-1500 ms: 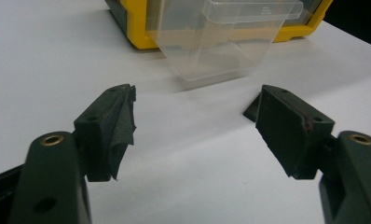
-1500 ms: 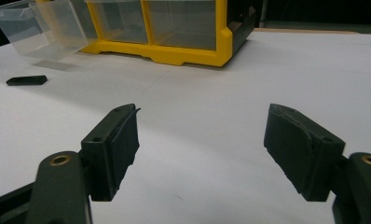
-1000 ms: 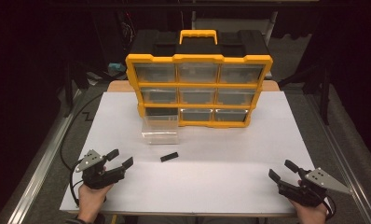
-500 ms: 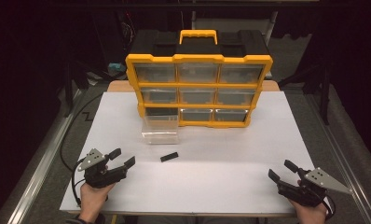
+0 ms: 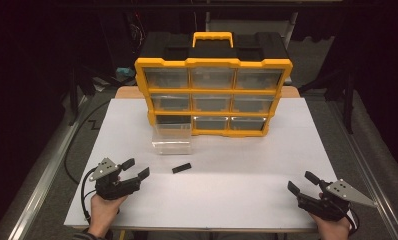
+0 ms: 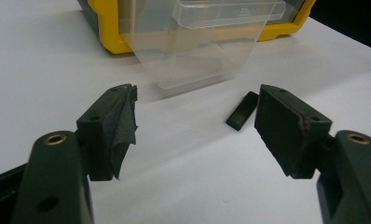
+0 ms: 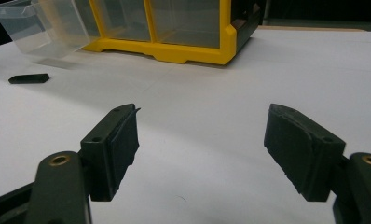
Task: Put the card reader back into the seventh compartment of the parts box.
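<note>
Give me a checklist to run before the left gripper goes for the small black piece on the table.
1. Left gripper open: ok, its jaws stand wide apart.
2. Small black piece free on the table: ok, it lies flat, apart from the clear drawer.
3. Path from left gripper to the piece: ok, bare table between them.
4. Right gripper out of the way: ok, open at the table's near right corner.
5. Drawer pulled out of the yellow organizer: ok, it sits on the table in front of the bottom-left slot.
6. Drawer contents: cannot tell for certain through the clear plastic.
</note>
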Demonstrator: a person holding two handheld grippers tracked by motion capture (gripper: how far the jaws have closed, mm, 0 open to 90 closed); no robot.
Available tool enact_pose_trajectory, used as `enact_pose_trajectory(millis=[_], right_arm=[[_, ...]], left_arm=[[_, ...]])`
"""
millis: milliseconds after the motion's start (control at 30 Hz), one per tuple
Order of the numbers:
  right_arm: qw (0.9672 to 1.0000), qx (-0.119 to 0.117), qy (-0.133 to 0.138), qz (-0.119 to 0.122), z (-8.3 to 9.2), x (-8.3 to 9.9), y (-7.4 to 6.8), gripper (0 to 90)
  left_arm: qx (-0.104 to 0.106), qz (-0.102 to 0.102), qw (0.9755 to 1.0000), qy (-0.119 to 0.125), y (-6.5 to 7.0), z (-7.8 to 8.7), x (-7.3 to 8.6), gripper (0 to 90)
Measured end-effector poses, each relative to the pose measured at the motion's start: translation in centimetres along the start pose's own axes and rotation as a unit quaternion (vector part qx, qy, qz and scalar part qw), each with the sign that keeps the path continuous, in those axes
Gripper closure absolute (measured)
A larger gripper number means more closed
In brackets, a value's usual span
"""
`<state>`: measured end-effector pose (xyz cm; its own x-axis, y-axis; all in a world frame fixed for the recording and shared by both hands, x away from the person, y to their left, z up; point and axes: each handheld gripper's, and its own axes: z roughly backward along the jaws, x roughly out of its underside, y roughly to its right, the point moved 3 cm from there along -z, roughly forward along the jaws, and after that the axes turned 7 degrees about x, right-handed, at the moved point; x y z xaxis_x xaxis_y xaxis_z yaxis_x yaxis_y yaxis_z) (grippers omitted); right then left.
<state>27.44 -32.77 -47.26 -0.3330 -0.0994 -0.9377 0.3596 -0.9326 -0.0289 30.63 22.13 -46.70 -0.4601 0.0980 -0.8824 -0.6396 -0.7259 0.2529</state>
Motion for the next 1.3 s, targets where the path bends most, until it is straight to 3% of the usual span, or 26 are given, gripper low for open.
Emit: enact_pose_trajectory(millis=[200, 633, 1300], right_arm=[[1.0, 0.003, 0.0, -0.004, -0.1, 0.0, 0.1, 26.6], [1.0, 0.006, 0.003, -0.001, 0.1, 0.0, 0.0, 26.5], [1.0, 0.004, 0.006, -0.006, 0.1, -0.1, 0.1, 26.1]], left_arm=[[0.007, 0.009, 0.9999, 0.007, 0.1, -0.2, -0.2, 30.0], [0.013, -0.003, 0.9999, 0.005, 0.9, -0.7, -0.7, 29.3], [0.026, -0.011, 0.9994, -0.019, 1.5, -1.8, -0.8, 29.4]])
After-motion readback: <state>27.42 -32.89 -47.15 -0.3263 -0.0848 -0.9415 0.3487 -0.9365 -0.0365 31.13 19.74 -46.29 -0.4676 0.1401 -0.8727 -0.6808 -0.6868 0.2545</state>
